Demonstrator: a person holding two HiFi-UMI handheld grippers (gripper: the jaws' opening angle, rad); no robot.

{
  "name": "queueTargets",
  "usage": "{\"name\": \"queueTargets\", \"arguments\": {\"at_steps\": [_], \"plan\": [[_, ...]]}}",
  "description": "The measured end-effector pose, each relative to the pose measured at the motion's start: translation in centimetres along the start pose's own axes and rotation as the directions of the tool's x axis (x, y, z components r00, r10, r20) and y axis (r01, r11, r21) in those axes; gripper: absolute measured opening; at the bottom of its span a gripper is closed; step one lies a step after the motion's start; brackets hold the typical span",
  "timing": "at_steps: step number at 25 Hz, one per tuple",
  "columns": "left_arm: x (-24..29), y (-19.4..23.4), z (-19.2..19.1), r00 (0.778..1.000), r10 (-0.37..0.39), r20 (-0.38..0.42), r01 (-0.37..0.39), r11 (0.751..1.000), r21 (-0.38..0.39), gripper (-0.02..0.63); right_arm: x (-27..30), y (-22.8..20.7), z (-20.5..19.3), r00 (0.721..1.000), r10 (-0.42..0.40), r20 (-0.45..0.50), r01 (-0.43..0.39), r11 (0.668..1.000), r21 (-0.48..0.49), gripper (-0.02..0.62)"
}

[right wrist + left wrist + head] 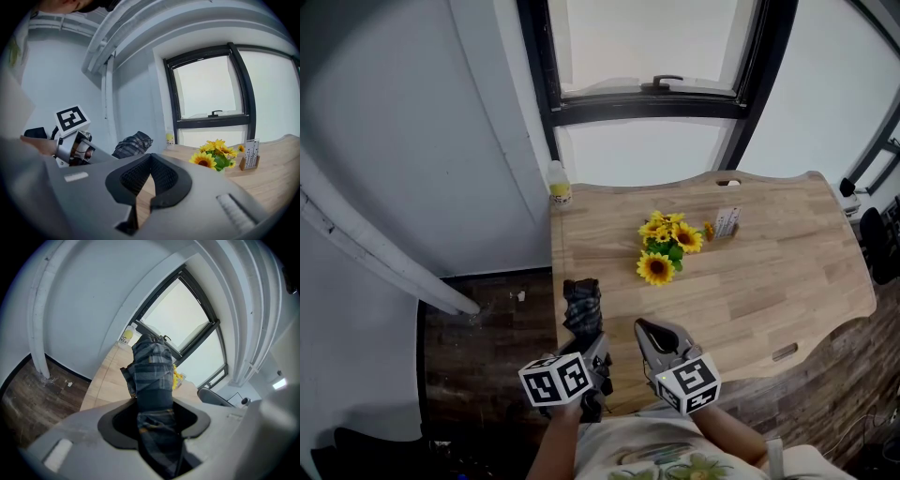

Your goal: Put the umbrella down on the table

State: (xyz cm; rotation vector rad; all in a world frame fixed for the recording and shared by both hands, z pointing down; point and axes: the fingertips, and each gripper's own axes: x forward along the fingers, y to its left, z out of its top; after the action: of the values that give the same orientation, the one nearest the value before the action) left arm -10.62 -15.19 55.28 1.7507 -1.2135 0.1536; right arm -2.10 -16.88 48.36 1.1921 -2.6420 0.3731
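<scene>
Jaws of the left gripper (153, 403) clamp the umbrella (151, 365); its rear end is hidden between them. Jaws of the right gripper (150, 156) are closed and empty. Ahead of both: wooden surface (769, 277), sunflowers (666, 246), window (652, 56).

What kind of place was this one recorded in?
Probably an indoor room, perhaps a home or office corner, though I can't tell which. A wooden table bearing sunflowers stands by a black-framed window, over a dark plank floor.
</scene>
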Motion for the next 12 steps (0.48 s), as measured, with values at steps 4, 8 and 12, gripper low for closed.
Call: {"name": "queueTargets", "arguments": {"at_steps": [4,8,12], "plan": [[0.4,0.3,-0.3,1.0,0.002,-0.012,-0.002,1.0,-0.007,0.209,0.2,-0.2,-0.2,1.0,-0.001,-0.006,0.001,1.0,0.003,0.0],[0.8,0.7,-0.7,1.0,0.008,-0.03,-0.009,1.0,-0.011,0.209,0.7,-0.2,-0.4,1.0,0.003,-0.011,-0.003,1.0,0.005,0.0],[1.2,1.0,-1.0,0.999,0.012,-0.044,-0.012,1.0,-0.017,0.209,1.1,-0.1,-0.6,1.0,0.01,-0.017,-0.01,1.0,0.007,0.0]]}}
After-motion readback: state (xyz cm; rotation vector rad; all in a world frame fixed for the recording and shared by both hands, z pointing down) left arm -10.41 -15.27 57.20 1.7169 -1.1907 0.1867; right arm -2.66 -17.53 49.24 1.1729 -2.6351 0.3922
